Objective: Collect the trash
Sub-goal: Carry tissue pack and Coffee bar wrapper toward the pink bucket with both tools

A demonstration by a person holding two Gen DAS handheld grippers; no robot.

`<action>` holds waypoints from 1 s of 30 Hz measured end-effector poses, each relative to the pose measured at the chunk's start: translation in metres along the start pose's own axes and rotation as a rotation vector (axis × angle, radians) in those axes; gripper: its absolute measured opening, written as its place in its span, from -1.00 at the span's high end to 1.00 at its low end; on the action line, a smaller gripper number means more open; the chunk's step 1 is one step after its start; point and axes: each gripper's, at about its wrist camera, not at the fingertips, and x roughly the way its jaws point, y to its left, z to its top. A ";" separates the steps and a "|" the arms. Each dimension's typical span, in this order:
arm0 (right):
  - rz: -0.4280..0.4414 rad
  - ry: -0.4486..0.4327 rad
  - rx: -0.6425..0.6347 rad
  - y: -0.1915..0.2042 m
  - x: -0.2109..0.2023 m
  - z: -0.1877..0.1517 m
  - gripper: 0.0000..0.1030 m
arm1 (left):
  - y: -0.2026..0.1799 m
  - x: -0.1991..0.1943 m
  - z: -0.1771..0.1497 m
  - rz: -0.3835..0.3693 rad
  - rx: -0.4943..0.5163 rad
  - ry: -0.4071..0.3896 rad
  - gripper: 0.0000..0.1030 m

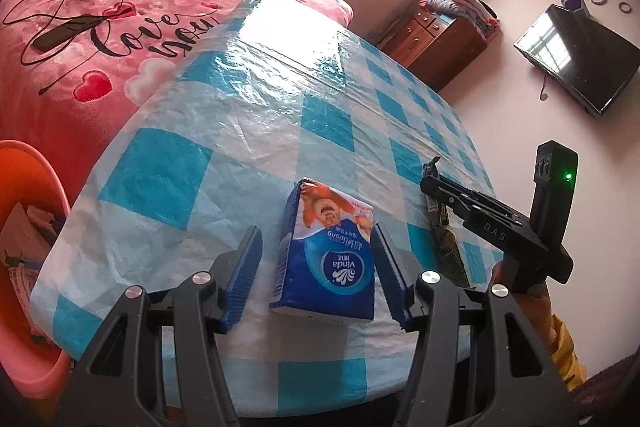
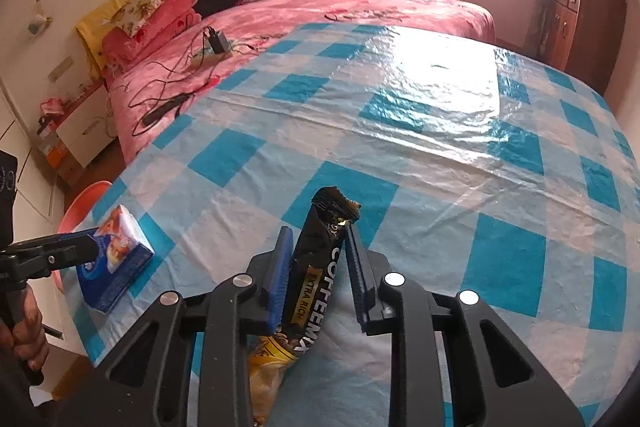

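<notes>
**Two pieces of trash under the grippers, neither yet binned**

Nearest in the right wrist view, the right gripper (image 2: 316, 267) is clamped on a torn black coffee-mix sachet (image 2: 320, 267); both blue pads press its sides. The sachet lies close to the near edge of the table (image 2: 440, 155), its ripped end pointing toward the far edge. In the left wrist view, the left gripper (image 1: 318, 267) straddles a blue tissue pack (image 1: 326, 251) by the table's near edge. Its right pad touches or nearly touches the pack, while a clear gap remains at the left pad, so the jaws stand apart and the pack is not yet gripped. The pack rests flat on the checked cloth. Beyond the table's left edge, an orange bin (image 1: 32, 187) already holds some paper items. Judged from this, collection is partly done: sachet secured, tissue pack next to grasp, and both still to carry to the bin. The rest of the table appears bare toward its far edge.
</notes>
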 end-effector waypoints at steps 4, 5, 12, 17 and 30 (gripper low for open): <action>0.034 -0.002 0.025 0.002 -0.001 -0.001 0.48 | -0.003 0.000 -0.001 -0.002 0.028 0.006 -0.12; 0.040 -0.007 0.031 0.003 -0.002 0.000 0.48 | -0.006 0.000 -0.001 -0.001 0.048 0.009 -0.16; 0.072 -0.036 0.058 0.005 -0.012 0.006 0.50 | -0.029 0.008 -0.005 0.055 0.183 0.020 -0.47; 0.101 -0.052 0.088 0.004 -0.018 0.010 0.52 | -0.037 0.016 -0.006 0.126 0.238 0.020 -0.40; 0.158 -0.066 0.088 0.025 -0.024 0.019 0.53 | -0.011 0.001 0.002 0.142 0.098 -0.033 0.00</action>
